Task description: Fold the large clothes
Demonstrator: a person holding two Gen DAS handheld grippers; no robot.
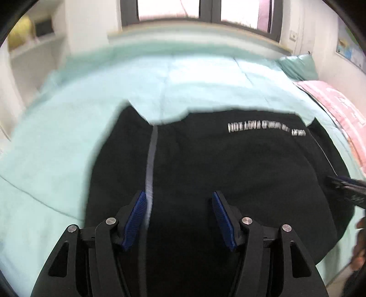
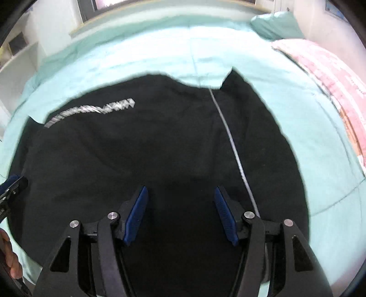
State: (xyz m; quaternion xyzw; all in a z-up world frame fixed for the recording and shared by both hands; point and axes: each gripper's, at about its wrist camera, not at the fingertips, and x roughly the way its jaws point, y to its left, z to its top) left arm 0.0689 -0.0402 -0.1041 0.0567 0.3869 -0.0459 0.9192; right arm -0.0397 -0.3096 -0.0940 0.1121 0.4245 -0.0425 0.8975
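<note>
Both grippers hang spread and empty over the black garment (image 1: 205,164) lying flat on the mint bedsheet (image 1: 68,114): left gripper (image 1: 179,219), right gripper (image 2: 180,214). Only the left wrist view shows the window (image 1: 173,9) beyond the bed; the right wrist view shows more of the pink blanket (image 2: 320,68).

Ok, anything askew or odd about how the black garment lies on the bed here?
Slightly. The black garment lies spread on the mint bedcover, but its far edge is ragged, with a notch where the pale stripe ends. Nothing looks spilled or damaged. Both the left tongs and the right tongs stand open above it, holding nothing.
</note>
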